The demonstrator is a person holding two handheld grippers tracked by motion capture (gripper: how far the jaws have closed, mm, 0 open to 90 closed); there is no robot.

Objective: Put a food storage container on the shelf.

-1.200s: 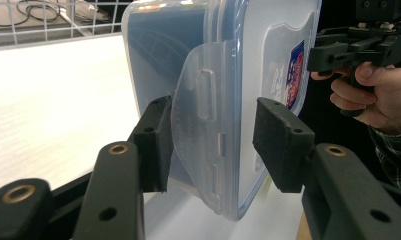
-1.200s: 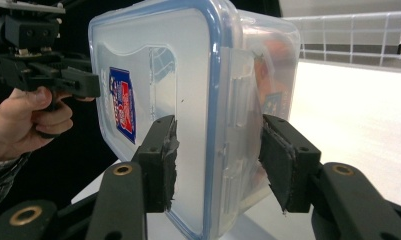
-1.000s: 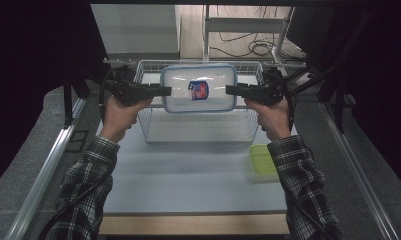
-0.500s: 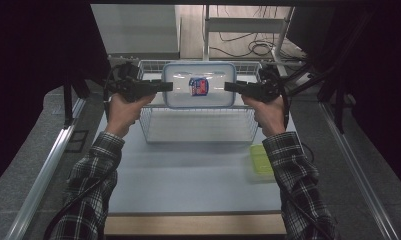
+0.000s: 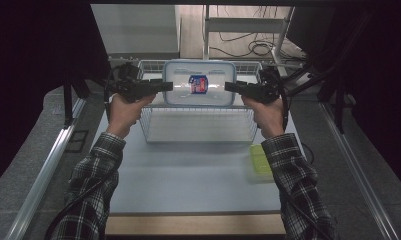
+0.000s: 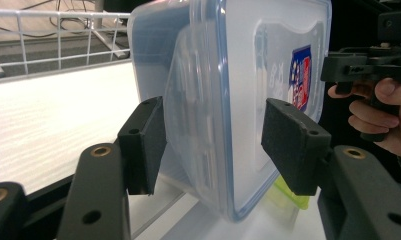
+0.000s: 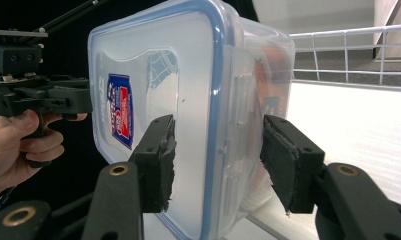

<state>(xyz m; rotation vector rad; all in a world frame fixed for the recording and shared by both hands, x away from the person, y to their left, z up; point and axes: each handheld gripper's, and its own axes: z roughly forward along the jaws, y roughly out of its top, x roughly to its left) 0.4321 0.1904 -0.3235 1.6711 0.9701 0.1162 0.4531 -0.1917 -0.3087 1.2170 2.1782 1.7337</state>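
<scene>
One table (image 5: 188,185) carries a wire basket (image 5: 198,132), with free room at its front half and a yellow-green pad (image 5: 261,160) outside to the right. The box (image 5: 215,92) stands on edge over the basket's far end. I'd lower it inside clear of the wire rim. The right gripper (image 5: 229,87) clamps one box end. The left gripper (image 5: 169,86) has just been opening, with the other end between its jaws and one pad clear.
</scene>
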